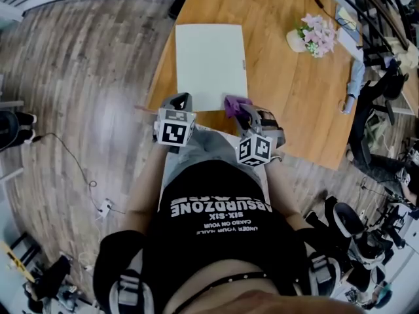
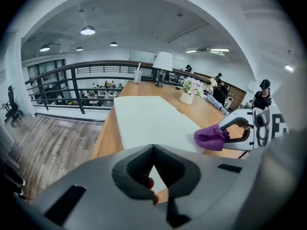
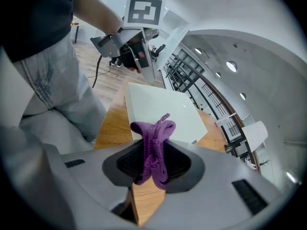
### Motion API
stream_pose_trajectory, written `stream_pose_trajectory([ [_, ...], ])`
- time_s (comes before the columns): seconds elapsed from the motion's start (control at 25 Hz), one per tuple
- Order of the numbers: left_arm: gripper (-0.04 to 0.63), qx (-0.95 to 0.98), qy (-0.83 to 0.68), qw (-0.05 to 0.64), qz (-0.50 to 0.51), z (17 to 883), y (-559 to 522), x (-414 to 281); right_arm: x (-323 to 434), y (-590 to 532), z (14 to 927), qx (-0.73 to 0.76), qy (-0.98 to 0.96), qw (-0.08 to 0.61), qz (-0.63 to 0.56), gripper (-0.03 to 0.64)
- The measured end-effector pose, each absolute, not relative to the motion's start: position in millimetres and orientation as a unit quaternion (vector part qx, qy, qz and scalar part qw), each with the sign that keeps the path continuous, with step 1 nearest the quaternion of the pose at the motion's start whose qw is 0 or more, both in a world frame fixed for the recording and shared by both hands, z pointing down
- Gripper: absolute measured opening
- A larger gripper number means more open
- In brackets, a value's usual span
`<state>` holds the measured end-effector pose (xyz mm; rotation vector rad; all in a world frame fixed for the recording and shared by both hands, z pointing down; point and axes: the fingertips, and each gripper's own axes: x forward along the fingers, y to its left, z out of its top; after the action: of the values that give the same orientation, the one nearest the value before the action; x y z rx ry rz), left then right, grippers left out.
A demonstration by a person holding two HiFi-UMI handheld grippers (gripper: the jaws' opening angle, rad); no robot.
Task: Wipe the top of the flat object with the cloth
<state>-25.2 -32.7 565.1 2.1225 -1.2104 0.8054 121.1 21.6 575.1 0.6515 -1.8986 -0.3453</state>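
Note:
A flat white board (image 1: pixel 211 64) lies on the wooden table (image 1: pixel 294 103), with its near end by the table's front edge. My right gripper (image 1: pixel 241 110) is shut on a purple cloth (image 1: pixel 232 104), which hangs just over the board's near right corner. In the right gripper view the cloth (image 3: pixel 151 128) stands bunched between the jaws, in front of the board (image 3: pixel 160 109). My left gripper (image 1: pixel 182 99) hovers at the board's near left corner; its jaws meet at the tips and hold nothing. From the left gripper view, the board (image 2: pixel 148 121) stretches ahead and the cloth (image 2: pixel 211 137) is at the right.
A pot of pink flowers (image 1: pixel 313 34) stands on the table right of the board, and a blue item (image 1: pixel 355 77) lies near the right edge. A lamp (image 2: pixel 162 63) and a cup (image 2: pixel 137 74) stand at the far end. Cables (image 1: pixel 98 201) trail over the wooden floor at left.

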Motion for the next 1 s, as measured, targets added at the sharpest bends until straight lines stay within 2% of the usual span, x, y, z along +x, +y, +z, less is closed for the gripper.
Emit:
stream_pose_trajectory([
  [1.0, 0.005, 0.771, -0.406, 0.299, 0.389, 611, -63, -19, 131, -51, 574, 0.297, -0.796, 0.509, -0.137, 0.121],
])
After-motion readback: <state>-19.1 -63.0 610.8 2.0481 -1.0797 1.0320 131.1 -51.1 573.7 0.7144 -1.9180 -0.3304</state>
